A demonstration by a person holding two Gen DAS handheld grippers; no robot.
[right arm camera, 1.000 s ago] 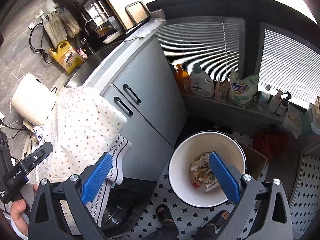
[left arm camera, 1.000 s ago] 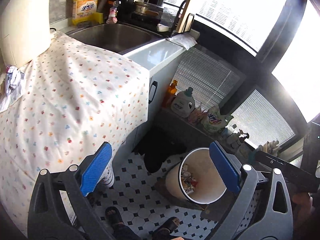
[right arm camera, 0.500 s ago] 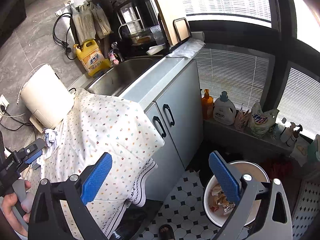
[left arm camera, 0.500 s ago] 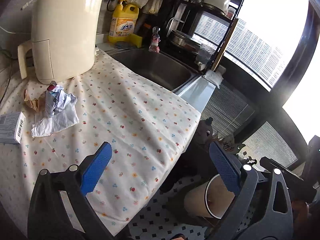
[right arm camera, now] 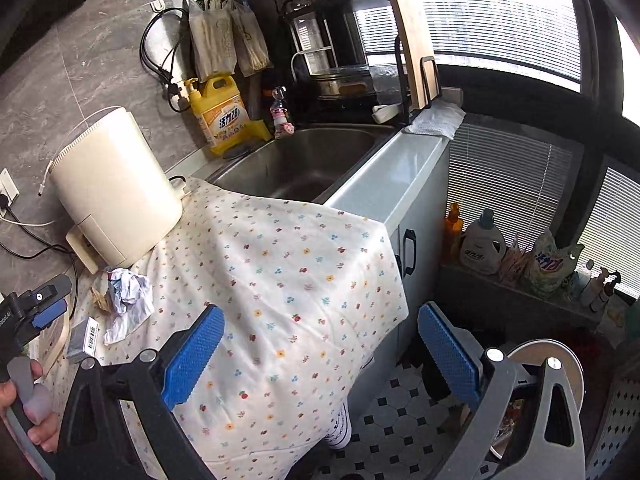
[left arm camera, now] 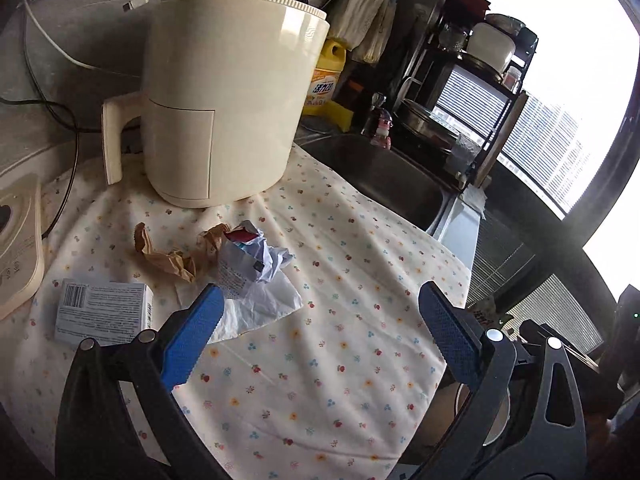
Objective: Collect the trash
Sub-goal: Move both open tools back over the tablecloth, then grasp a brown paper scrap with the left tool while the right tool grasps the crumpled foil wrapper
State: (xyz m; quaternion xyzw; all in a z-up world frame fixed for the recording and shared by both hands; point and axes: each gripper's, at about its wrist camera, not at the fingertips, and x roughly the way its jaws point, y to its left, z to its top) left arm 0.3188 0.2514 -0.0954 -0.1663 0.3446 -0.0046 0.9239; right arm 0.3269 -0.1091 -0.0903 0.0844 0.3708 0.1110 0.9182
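I see grey marbled wall tiles [right arm camera: 92,64], a steel sink [right arm camera: 304,160], slatted window blinds [right arm camera: 504,184], daylight, and a seemingly black-and-white tiled floor [right arm camera: 396,408].

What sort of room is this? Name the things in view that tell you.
Most likely a home kitchen: a steel sink, a yellow dish-soap bottle beside it, and a dish rack by the window.
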